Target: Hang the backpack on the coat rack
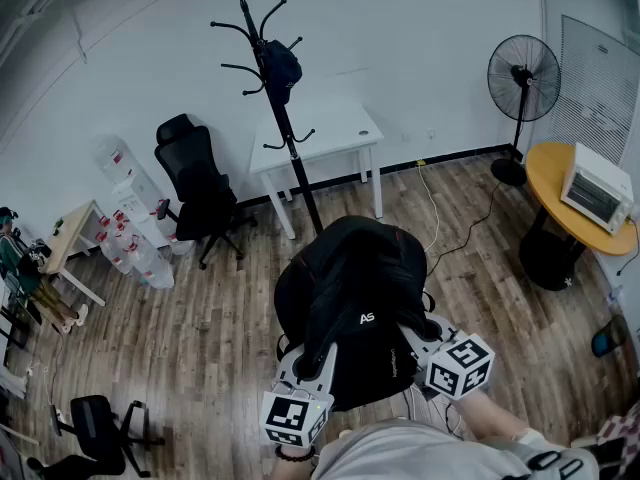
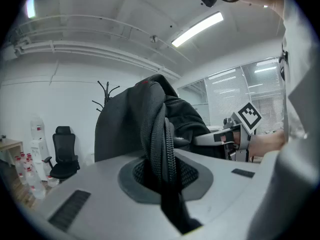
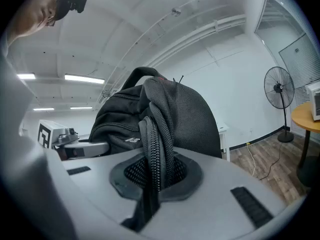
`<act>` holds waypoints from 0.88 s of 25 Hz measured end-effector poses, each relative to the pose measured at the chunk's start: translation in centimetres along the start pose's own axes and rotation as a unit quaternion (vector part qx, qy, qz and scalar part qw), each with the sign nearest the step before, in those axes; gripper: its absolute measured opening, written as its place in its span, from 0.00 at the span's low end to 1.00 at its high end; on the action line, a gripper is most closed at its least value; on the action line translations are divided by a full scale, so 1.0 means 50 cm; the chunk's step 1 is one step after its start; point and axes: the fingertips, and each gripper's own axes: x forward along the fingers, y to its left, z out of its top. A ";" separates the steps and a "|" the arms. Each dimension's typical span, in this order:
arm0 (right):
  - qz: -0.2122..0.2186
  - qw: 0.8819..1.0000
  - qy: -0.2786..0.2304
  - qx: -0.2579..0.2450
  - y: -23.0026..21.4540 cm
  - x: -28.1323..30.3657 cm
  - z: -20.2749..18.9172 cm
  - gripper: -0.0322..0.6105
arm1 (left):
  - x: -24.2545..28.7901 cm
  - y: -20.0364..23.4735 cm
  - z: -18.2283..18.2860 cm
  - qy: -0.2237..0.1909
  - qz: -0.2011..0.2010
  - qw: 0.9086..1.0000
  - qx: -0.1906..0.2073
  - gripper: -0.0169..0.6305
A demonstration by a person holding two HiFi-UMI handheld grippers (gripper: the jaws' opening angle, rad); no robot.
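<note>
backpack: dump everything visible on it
Black woven-fabric backpack, small white logo, a touch of red near the top. Held up over the wood floor in front of the person, straps toward them. Left gripper is shut on one mesh-padded shoulder strap, right gripper on the other. Well short of the coat rack, not touching it.

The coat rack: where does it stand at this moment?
In the head view the coat rack stands at top centre, close to the white table, right of the black office chair and beyond the backpack.
</note>
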 end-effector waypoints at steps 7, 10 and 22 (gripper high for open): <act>0.013 1.000 0.004 0.001 -0.029 -0.015 0.002 0.10 | 0.022 -0.026 0.001 0.002 0.011 1.000 0.002 0.08; 0.022 1.000 0.009 0.002 -0.045 -0.020 0.003 0.10 | 0.033 -0.038 0.003 0.005 0.020 1.000 0.001 0.08; 0.046 0.999 0.020 -0.004 -0.094 0.006 0.028 0.10 | 0.087 -0.028 0.009 -0.002 0.046 0.999 -0.010 0.08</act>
